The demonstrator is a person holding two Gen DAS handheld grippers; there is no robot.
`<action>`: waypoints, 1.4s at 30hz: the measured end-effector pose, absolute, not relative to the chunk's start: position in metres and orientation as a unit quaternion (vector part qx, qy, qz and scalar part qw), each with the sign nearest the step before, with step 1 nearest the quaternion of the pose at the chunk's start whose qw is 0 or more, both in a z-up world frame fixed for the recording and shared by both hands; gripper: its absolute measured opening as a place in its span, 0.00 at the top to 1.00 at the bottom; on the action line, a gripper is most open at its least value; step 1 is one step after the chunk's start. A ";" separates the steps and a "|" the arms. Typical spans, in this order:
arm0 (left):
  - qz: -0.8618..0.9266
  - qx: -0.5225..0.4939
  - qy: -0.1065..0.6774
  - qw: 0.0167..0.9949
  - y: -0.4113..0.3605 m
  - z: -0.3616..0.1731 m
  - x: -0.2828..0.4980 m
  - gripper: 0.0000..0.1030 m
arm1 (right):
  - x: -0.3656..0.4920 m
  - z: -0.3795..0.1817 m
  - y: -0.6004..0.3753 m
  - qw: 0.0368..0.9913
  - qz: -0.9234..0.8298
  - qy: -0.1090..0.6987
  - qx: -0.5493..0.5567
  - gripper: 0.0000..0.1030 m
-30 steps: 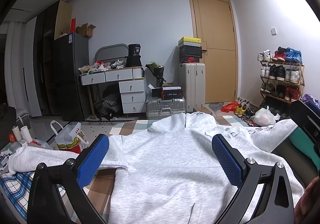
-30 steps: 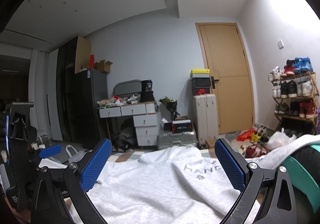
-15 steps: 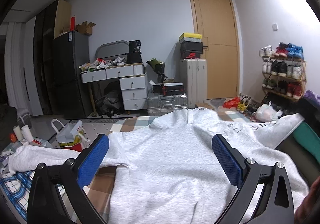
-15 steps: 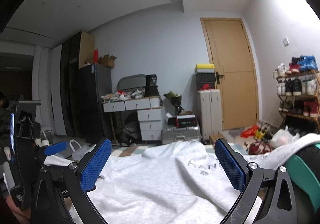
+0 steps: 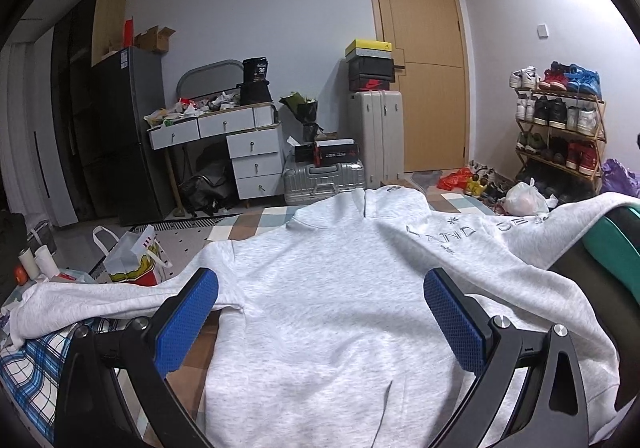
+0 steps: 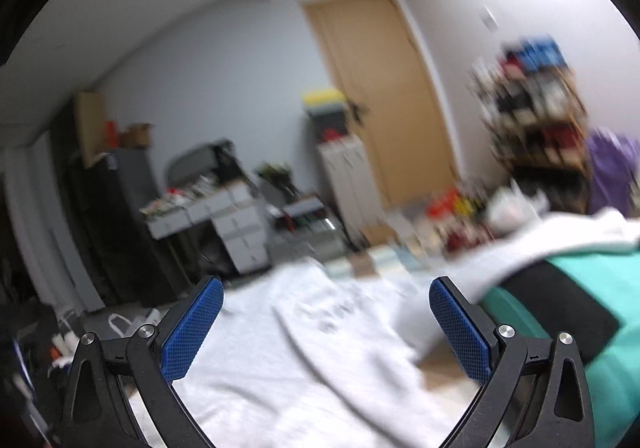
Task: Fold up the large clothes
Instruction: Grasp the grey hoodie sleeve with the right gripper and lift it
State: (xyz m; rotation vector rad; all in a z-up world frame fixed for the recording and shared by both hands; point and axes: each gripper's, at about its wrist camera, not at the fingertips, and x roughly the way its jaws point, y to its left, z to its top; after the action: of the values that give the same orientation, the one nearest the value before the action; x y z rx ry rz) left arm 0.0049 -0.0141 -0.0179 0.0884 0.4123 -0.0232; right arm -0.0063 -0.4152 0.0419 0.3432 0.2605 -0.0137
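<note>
Nearest, the left hand-held gripper (image 5: 320,312) is held wide open w/ nothing between its blue pads, poised over the body of the grey hoodie (image 5: 332,312). Likewise the right hand-held gripper (image 6: 326,322) is spread wide and empty; that view is blurred, so finer detail can't be told. The hoodie is spread flat, front up, on a checked bed cover (image 5: 28,364); one sleeve (image 5: 100,296) is stretched out to the left, the other is draped up over a black-and-teal cushion (image 5: 600,248) on the right. Folding is judged not yet started. Fabric looks thick, soft, floppy, prob. fairly heavy for cloth, so it should be pinched at a seam or cuff, e.g. the sleeve end or shoulder, not mid-panel. Farther back, a drawer unit (image 5: 252,152), suitcases (image 5: 376,136), a door (image 5: 424,64) and a shoe rack (image 5: 560,128) are seen.
</note>
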 end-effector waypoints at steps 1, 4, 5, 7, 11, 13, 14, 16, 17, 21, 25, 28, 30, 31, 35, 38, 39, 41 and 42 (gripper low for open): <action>-0.013 0.045 0.207 0.977 -0.014 -0.018 0.007 0.02 | -0.004 0.044 -0.440 0.970 -0.019 0.148 0.190 0.00; -0.015 0.046 0.216 0.975 -0.018 -0.019 0.012 0.02 | -0.009 0.041 -0.520 0.948 -0.053 0.181 0.257 0.00; -0.016 0.047 0.219 0.974 -0.019 -0.020 0.013 0.02 | -0.014 0.038 -0.553 0.936 -0.075 0.186 0.287 0.00; -0.017 0.050 0.224 0.973 -0.021 -0.022 0.016 0.02 | -0.023 0.032 -0.596 0.919 -0.104 0.188 0.331 0.00; -0.019 0.062 0.234 0.970 -0.028 -0.027 0.018 0.02 | -0.033 0.004 -0.675 0.868 -0.148 0.207 0.426 0.00; -0.019 0.068 0.237 0.969 -0.030 -0.029 0.018 0.02 | -0.030 -0.011 -0.697 0.847 -0.156 0.228 0.454 0.00; -0.017 0.072 0.239 0.968 -0.031 -0.030 0.018 0.02 | -0.029 -0.021 -0.710 0.833 -0.161 0.237 0.473 0.00; -0.017 0.079 0.242 0.967 -0.034 -0.031 0.019 0.02 | -0.030 -0.031 -0.728 0.822 -0.164 0.232 0.494 0.05; -0.018 0.082 0.244 0.966 -0.035 -0.032 0.019 0.02 | -0.029 -0.033 -0.736 0.819 -0.164 0.231 0.499 0.05; -0.017 0.095 0.249 0.964 -0.040 -0.035 0.022 0.02 | -0.009 -0.035 -0.743 0.820 -0.169 0.257 0.482 0.21; -0.016 0.099 0.250 0.963 -0.041 -0.035 0.022 0.02 | 0.013 -0.022 -0.733 0.842 -0.185 0.295 0.412 0.71; -0.017 0.101 0.250 0.963 -0.042 -0.035 0.021 0.02 | 0.019 -0.005 -0.726 0.863 -0.211 0.292 0.355 0.87; -0.015 0.104 0.248 0.963 -0.043 -0.034 0.021 0.02 | 0.022 0.014 -0.722 0.876 -0.221 0.280 0.326 0.91; -0.014 0.106 0.247 0.963 -0.043 -0.035 0.022 0.02 | 0.024 0.022 -0.721 0.879 -0.228 0.277 0.313 0.93; -0.008 0.112 0.249 0.962 -0.041 -0.037 0.024 0.02 | 0.042 0.068 -0.714 0.892 -0.263 0.261 0.257 0.94; 0.000 0.115 0.251 0.961 -0.037 -0.039 0.026 0.02 | 0.055 0.095 -0.704 0.902 -0.290 0.246 0.205 0.94; 0.001 0.116 0.252 0.961 -0.036 -0.039 0.026 0.02 | 0.062 0.102 -0.699 0.901 -0.306 0.250 0.177 0.94; 0.006 0.115 0.252 0.961 -0.033 -0.039 0.027 0.02 | 0.073 0.108 -0.690 0.895 -0.342 0.254 0.131 0.95; 0.008 0.114 0.252 0.961 -0.031 -0.038 0.027 0.02 | 0.079 0.108 -0.690 0.889 -0.357 0.262 0.117 0.95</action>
State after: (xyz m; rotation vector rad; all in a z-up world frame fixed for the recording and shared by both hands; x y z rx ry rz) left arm 0.0268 -0.0309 -0.0383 0.2303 0.5096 0.0171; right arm 0.0788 -0.6898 0.1075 0.2421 0.5436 -0.7424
